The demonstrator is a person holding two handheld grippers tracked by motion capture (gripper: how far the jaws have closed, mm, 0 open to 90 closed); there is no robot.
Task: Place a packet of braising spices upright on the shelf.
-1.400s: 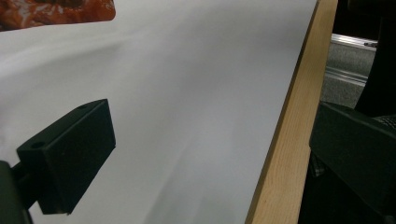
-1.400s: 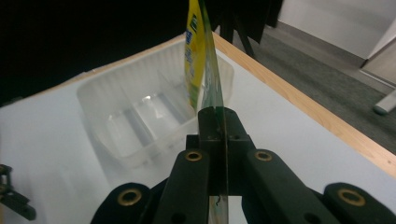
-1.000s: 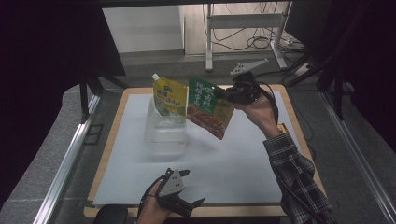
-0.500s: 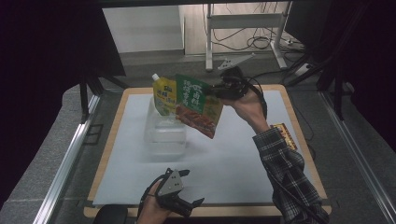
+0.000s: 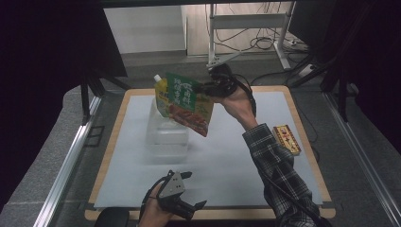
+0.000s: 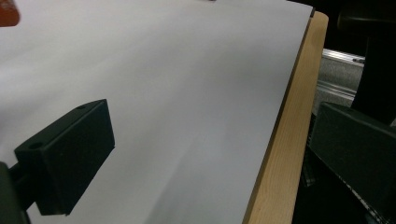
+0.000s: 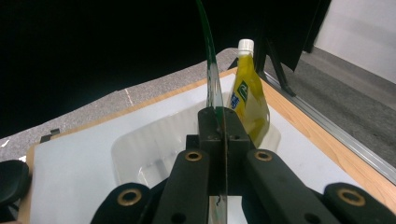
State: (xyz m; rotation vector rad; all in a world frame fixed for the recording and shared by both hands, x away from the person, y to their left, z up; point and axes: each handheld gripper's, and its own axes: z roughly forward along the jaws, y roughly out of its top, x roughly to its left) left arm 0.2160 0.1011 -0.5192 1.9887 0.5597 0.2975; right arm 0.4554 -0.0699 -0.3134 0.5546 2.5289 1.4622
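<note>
Green flat foil food pouch [image 5: 188,103], held in the air above the clear plastic tub [image 5: 166,133].

Judged light, thin, floppy and slick; best taken by its sealed edge. Right gripper [image 5: 206,88] fingers pressed together, pinching that edge. Yellow spouted pouch [image 7: 247,97] stands inside the tub. Left gripper [image 5: 185,206], well apart from the tub at the worktop [image 6: 273,154] edge: fingers spread, holding nothing.

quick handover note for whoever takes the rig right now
Right gripper: shut on the green pouch, held in the air over the clear bin.
Left gripper: open, nothing in it, low at the near table edge.
Yellow pouch already stands in the bin.
A small box lies on the table at the right.
Left: lower the green pouch into the bin, release.
</note>
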